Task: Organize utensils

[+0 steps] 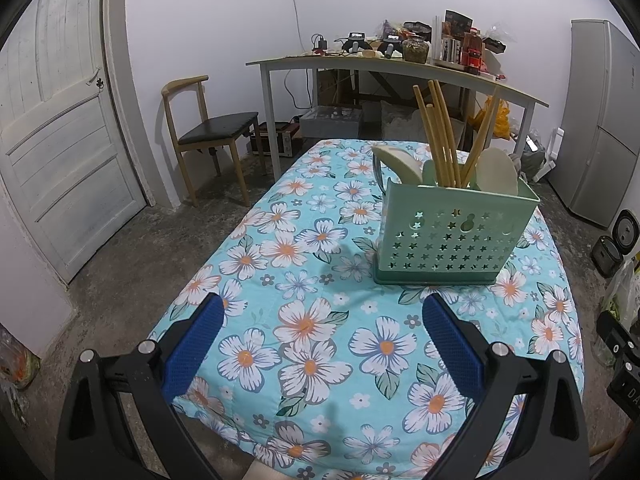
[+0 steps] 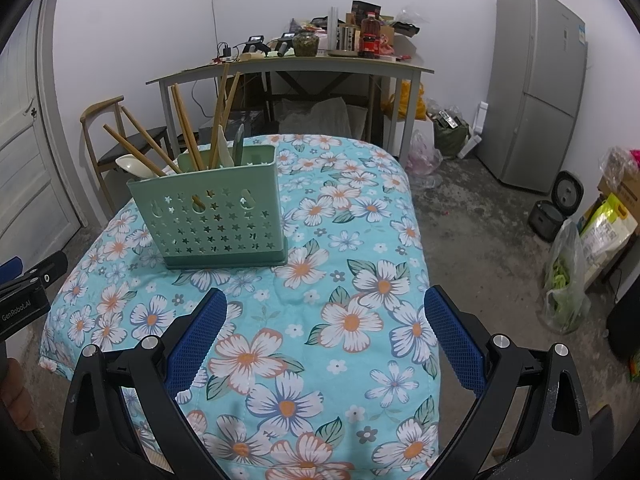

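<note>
Both tongs, left and right, hang spread and empty; wooden chopsticks stand sorted in the green star-punched plastic caddy, upper right of the floral tabletop

Utensil caddy loaded, upright on the worktop.

Mint-green plastic caddy, rectangular, front wall pierced with star cut-outs and three keyhole slots, seated on a darker green drip base. Stands upright on the floral cloth. Inside: wooden chopsticks standing handle-down, fanned and leaning at different angles; pale cream spoons with bowls up above the rim; one green-handled utensil upright near the caddy's right side in the right wrist view.
</note>
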Action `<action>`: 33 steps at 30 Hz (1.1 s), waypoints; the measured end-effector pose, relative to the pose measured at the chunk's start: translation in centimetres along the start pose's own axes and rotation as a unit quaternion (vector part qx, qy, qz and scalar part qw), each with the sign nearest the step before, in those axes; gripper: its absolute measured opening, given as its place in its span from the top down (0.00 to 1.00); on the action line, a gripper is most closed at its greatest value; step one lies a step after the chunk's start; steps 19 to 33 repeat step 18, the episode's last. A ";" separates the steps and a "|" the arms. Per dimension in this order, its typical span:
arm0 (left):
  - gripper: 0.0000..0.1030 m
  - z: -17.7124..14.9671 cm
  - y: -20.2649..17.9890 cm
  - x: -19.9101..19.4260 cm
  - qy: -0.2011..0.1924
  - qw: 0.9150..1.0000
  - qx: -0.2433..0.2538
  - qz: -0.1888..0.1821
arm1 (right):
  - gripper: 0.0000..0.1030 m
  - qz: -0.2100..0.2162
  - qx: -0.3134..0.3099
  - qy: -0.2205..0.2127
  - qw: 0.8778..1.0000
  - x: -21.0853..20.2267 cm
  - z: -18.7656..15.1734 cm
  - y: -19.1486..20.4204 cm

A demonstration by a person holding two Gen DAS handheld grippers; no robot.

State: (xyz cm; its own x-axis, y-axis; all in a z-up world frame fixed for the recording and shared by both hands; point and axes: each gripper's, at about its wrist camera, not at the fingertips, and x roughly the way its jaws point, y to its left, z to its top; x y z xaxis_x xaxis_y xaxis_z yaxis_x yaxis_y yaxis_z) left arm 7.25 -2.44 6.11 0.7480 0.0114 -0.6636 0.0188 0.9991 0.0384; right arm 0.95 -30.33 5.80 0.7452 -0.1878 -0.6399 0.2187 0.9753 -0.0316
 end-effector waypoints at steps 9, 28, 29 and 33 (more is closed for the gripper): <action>0.05 0.0 0.0 0.0 0.000 1.000 0.000 0.000 | 0.08 0.002 -0.001 0.000 1.000 -0.1 0.0 0.1; 0.05 0.0 -0.3 -0.1 0.003 1.000 0.002 -0.003 | 0.08 0.002 -0.001 -0.001 1.000 -0.1 0.1 0.1; 0.05 0.0 -0.3 -0.1 0.003 1.000 0.002 -0.003 | 0.08 0.002 -0.001 -0.001 1.000 -0.1 0.1 0.1; 0.05 0.0 -0.3 -0.1 0.003 1.000 0.002 -0.003 | 0.08 0.002 -0.001 -0.001 1.000 -0.1 0.1 0.1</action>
